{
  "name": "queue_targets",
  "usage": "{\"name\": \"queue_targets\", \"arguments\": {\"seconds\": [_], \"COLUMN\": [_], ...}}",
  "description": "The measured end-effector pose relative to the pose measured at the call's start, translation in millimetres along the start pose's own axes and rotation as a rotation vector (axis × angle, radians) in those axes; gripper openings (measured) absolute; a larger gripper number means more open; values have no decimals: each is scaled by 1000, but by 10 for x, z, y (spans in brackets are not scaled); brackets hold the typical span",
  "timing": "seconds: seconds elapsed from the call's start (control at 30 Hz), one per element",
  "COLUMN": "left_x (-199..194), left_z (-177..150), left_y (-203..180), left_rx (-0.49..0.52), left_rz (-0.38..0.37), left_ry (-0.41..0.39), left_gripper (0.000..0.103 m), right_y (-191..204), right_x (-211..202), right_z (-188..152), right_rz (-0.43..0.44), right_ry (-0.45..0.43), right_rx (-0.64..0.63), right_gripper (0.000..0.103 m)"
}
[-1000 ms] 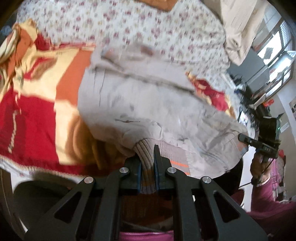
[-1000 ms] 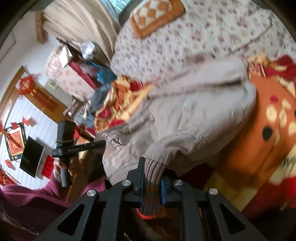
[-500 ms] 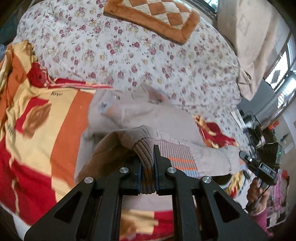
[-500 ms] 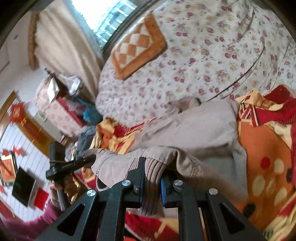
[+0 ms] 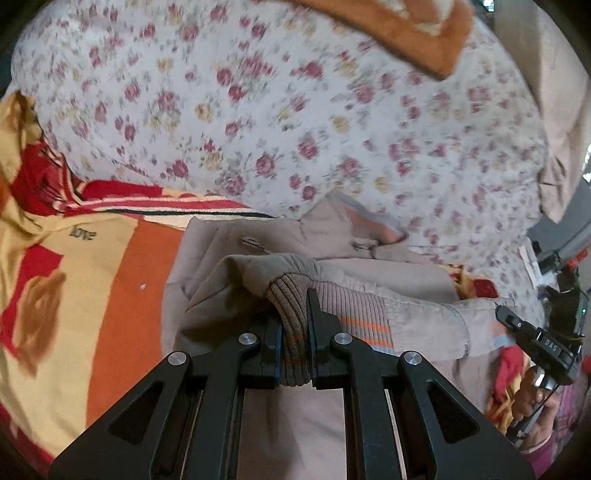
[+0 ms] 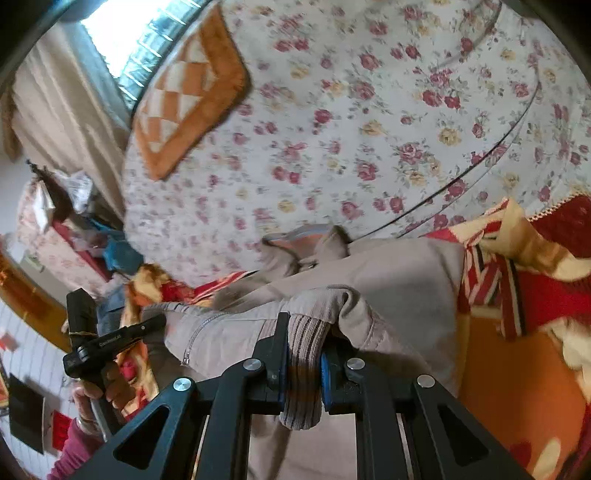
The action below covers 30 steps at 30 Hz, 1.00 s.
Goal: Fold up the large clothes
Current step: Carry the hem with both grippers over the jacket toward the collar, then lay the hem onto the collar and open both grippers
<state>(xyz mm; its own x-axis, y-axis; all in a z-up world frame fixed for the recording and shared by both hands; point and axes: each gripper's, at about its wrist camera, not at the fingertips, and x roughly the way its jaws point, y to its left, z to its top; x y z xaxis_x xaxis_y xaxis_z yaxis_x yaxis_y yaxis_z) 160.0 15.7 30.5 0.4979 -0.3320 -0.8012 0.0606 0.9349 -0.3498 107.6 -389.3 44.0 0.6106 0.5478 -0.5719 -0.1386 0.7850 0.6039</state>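
Note:
A beige jacket (image 5: pixel 384 273) (image 6: pixel 399 273) with a ribbed knit hem lies on the red, orange and yellow blanket (image 5: pixel 92 280) (image 6: pixel 524 373). My left gripper (image 5: pixel 295 306) is shut on the ribbed hem at one corner. My right gripper (image 6: pixel 303 332) is shut on the ribbed hem at the other corner. The hem edge is lifted and doubled over the jacket body toward the collar (image 5: pixel 369 229) (image 6: pixel 306 240). Each wrist view shows the other gripper (image 5: pixel 535 339) (image 6: pixel 107 343) held in a hand at the frame's edge.
A floral sheet (image 5: pixel 295 110) (image 6: pixel 369 129) covers the bed beyond the blanket. An orange checked cushion (image 5: pixel 413 29) (image 6: pixel 188 96) lies at the far end near a window. Cluttered furniture (image 6: pixel 74 229) stands beside the bed.
Both grippers have carried the hem forward over the jacket toward the collar. Much less of the jacket body shows ahead of them, and the floral sheet and cushion have come closer.

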Motion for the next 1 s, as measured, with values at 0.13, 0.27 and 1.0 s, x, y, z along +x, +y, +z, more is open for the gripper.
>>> {"name": "queue_targets", "arguments": {"seconds": [0.13,0.27,1.0], "left_x": [413,503,648], "left_z": [61,103,-351], "left_y": [184,294,206], "left_rx": [-60,-83,109], "left_rz": [8,20,286], "left_ry": [17,22,-25], "left_gripper": [27,48,81], "right_y": [-333,-577,239], "right_x": [412,602,1504], "right_z": [145,201,-71], "right_rz": [-29,-135,-419], "right_ry": [-7,-26,188], "right_rx": [84,163,-317], "right_gripper": [17,49,13]}}
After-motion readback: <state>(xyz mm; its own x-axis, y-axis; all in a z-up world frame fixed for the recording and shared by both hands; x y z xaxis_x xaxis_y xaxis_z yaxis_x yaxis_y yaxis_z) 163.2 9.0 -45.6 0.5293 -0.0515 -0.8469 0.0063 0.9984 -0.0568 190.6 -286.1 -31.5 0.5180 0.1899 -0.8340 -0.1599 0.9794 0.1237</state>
